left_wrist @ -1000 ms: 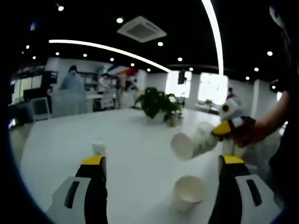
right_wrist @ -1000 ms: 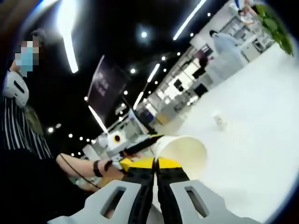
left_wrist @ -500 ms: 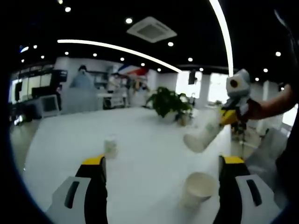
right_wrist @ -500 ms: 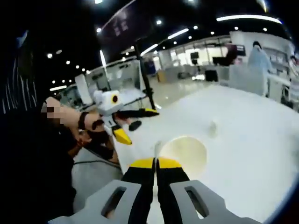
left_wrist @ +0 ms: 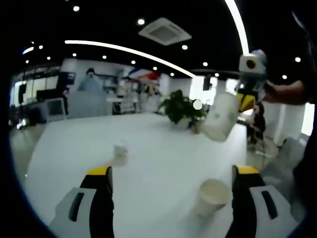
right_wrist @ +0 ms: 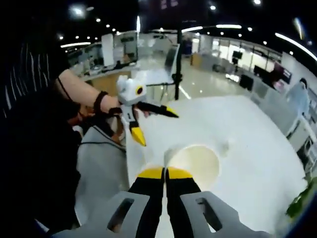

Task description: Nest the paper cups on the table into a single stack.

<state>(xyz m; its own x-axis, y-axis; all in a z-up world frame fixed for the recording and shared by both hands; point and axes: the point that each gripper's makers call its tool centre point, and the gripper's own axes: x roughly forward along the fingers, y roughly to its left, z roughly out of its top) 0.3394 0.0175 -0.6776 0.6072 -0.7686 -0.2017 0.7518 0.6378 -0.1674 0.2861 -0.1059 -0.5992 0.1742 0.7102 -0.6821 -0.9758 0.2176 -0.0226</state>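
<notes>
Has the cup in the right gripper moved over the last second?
Yes. In the left gripper view the held cup has risen and turned from lying sideways near the standing cup to hanging well above it, level with the plant.

Both views are soft and slightly blurred, with strong fisheye bending toward the edges. In the left gripper view, light comes from above: a long curved light strip (left_wrist: pixel 129 49) arcs from ten o'clock toward the centre, a second strip (left_wrist: pixel 237 22) runs up at one o'clock, and small round ceiling spots dot the dark ceiling. Bright windows (left_wrist: pixel 200 89) behind glare white. The white desk (left_wrist: pixel 158 153) reflects the light evenly, nearly washed out, with only a faint shadow under the standing paper cup (left_wrist: pixel 213 197). In the right gripper view the ceiling at twelve o'clock is dark with smeared spots, the desk (right_wrist: pixel 257 148) is overexposed, and the person's dark clothing at nine o'clock loses detail.
</notes>
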